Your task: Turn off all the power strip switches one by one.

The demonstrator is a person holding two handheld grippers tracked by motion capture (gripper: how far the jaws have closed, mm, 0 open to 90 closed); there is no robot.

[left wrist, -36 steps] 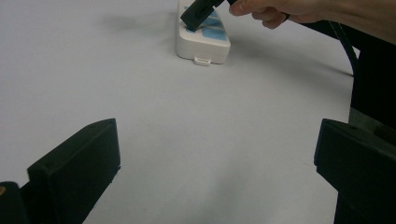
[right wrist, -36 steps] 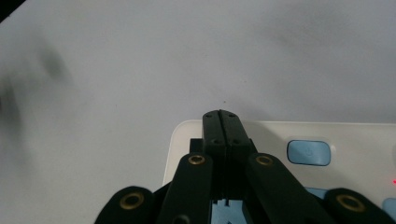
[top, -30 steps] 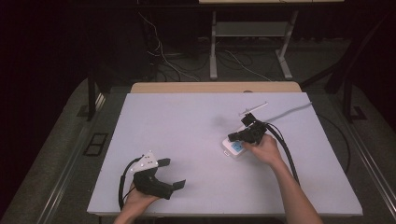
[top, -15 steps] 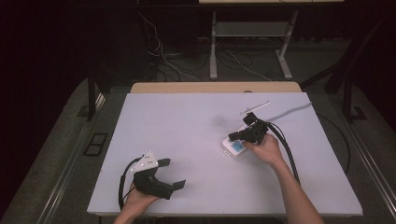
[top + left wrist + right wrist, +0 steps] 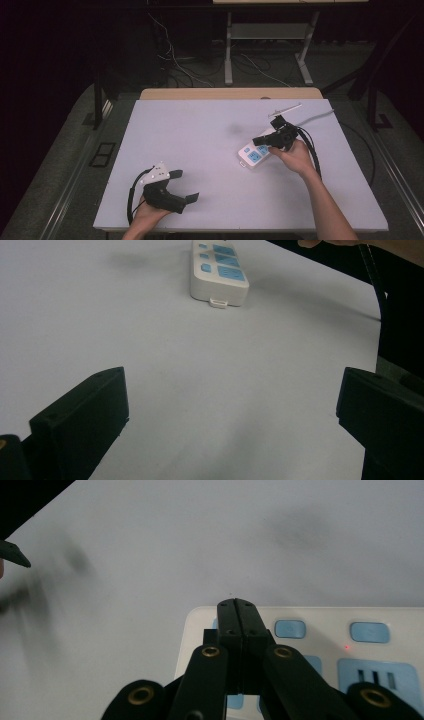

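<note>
Right gripper (image 5: 236,611): matte black jaws pressed together, empty, above the power strip (image 5: 253,154); the strip, a smooth white rounded block with blue sockets, lies on the pale matte table (image 5: 200,140); left gripper (image 5: 186,186) rests spread.

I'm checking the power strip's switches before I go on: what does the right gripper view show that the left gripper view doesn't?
Right gripper view alone: the right gripper, jaws shut together with nothing between them, poised over the power strip's end; two blue switch buttons to its right, and a small red light by them.

Left gripper view alone: the left gripper, jaws wide apart and empty, and the strip's near end with its small white tab.

Both: the white power strip with blue sockets, lying on the white table.
</note>
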